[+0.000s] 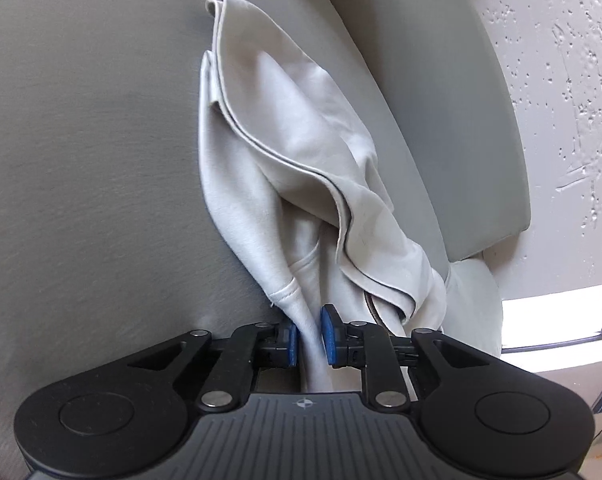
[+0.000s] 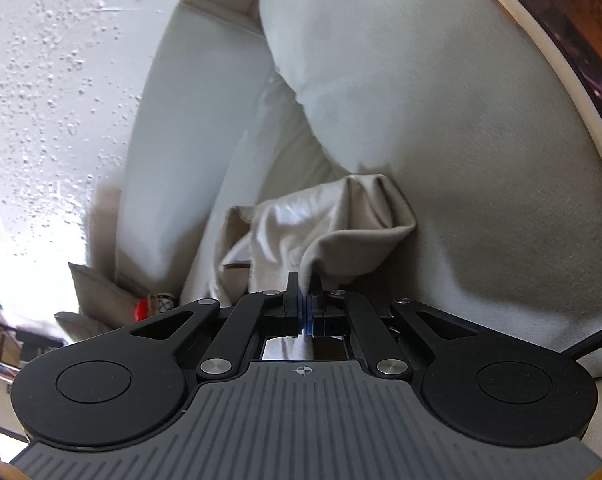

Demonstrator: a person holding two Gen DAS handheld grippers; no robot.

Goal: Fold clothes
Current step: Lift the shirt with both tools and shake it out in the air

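Two grippers each pinch the same pale garment [image 1: 285,152], which hangs bunched against a grey sofa cushion [image 1: 81,140] rather than lying flat. The left gripper [image 1: 309,334] has its blue-padded fingers [image 1: 329,336] closed partway around a thick rope of cloth near a stitched hem; the right gripper [image 2: 304,300] has its fingers pressed almost together on a thin fold of the garment [image 2: 321,232]. The likely trouble is slippage: the left hold takes in several gathered layers, so one layer could slide free under tension and spoil any crease. The doubled edges drooping at the far end could also fold unevenly if the cloth is laid down while still twisted. No basket, bin or other container shows in either view, so nothing can be said of contents.
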